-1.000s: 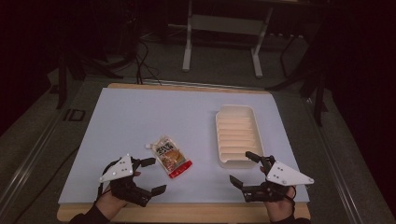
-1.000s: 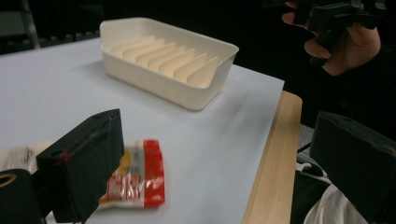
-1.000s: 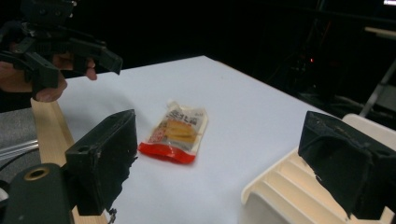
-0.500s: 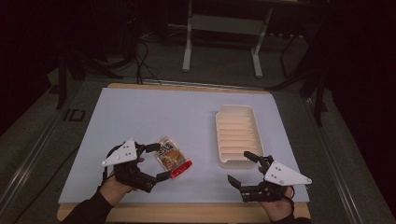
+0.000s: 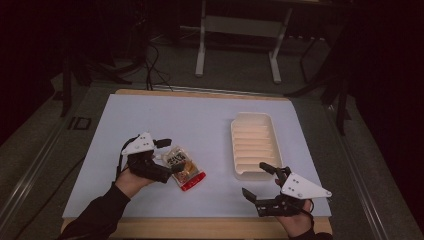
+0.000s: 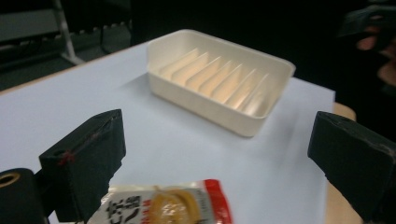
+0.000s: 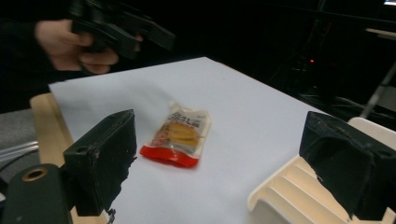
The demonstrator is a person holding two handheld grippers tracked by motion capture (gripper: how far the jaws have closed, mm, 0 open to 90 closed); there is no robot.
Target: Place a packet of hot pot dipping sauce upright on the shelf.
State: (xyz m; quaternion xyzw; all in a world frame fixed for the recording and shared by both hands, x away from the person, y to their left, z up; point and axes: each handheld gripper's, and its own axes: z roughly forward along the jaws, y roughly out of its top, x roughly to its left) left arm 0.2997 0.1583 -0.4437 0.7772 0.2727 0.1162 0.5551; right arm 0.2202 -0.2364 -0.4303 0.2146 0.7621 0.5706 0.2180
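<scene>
Packaging like this looked light and limp: the snack packet [image 5: 182, 167] was a flat, glossy plastic pouch with a red strip along one end, lying on the pale blue table cover [image 5: 200, 125] near the front edge, well apart from the ribbed cream tray [image 5: 252, 145] to its right. It probably would sag when lifted and could slip between smooth pads, and whatever was inside seemed liable to crush under a hard squeeze. The left gripper [image 5: 167, 156] was at the packet's left side with its jaws spread wide, one to each side of the pouch's near end in the left gripper view, not yet pressing it. A sealed edge or corner seemed the safest place to pinch, clear of the filled middle. The right gripper [image 5: 260, 182] hovered near the tray's front end, jaws likewise spread and holding nothing.
</scene>
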